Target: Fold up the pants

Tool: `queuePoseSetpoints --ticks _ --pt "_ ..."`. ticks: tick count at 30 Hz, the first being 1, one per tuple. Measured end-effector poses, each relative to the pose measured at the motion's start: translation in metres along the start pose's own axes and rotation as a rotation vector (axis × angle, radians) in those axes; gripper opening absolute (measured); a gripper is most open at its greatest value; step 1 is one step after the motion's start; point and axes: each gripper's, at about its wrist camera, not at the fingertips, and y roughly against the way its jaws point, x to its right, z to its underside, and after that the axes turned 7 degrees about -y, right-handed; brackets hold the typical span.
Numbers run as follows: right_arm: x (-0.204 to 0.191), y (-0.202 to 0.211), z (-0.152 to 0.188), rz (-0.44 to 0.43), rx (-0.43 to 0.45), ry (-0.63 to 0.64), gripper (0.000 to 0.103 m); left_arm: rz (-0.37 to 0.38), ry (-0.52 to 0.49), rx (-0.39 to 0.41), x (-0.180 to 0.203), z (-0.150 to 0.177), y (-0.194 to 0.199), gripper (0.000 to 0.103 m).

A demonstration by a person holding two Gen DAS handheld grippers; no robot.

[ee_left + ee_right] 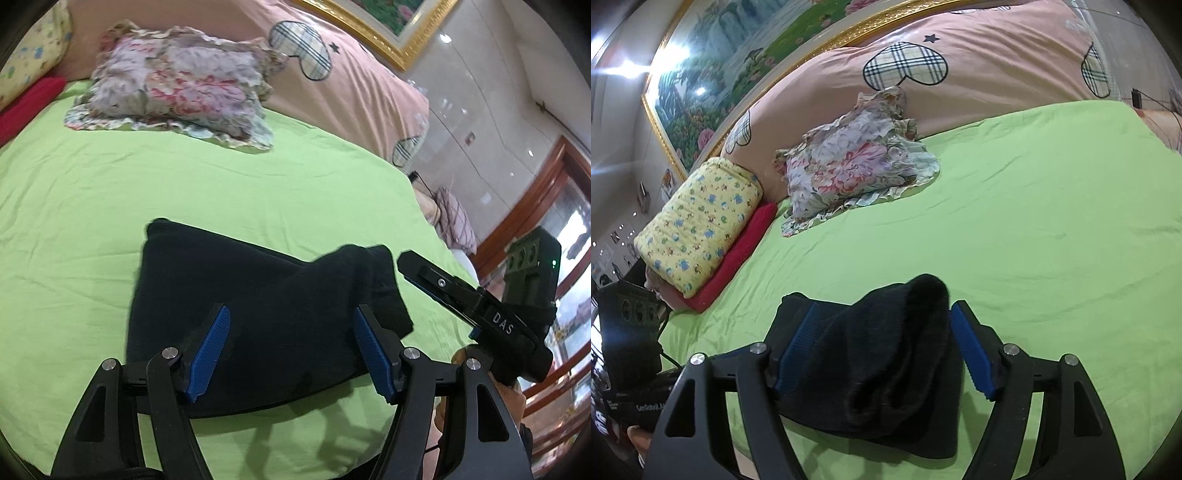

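Green-sheeted bed; folded black pants just ahead of the gripper, floral pillow far beyond, red cloth far left.

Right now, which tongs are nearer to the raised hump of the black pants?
Right. The right tongs stand open around the hump of the black pants. The left tongs stand open over the flatter folded part, with the hump beyond them.

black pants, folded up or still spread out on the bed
Folded. The black pants lie as a compact, layered bundle on the green sheet, no legs stretched out; one end bulges up in the right wrist view.
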Motion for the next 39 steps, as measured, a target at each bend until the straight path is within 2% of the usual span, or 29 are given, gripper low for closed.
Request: queuePoseSetpoints --ticks 3,11,18,30,39 --pt "-0.004 -0.004 0.001 0.047 -0.007 -0.006 0.082 -0.007 0.035 0.010 -0.014 0.000 0.006 0.071" --pt "0.004 -0.013 0.010 0.119 -0.034 -0.060 0.082 -0.044 0.122 0.009 -0.054 0.004 0.010 0.073" --pt "0.013 -0.019 0.027 0.199 -0.072 -0.072 0.082 -0.049 0.160 -0.015 -0.071 0.011 0.002 0.073" --pt "0.033 -0.009 0.045 0.198 -0.084 -0.114 0.083 -0.054 0.187 -0.051 -0.081 0.016 -0.014 0.074" --pt "0.052 -0.011 0.054 0.131 -0.097 -0.182 0.083 -0.079 0.195 -0.094 -0.086 0.018 -0.032 0.075"
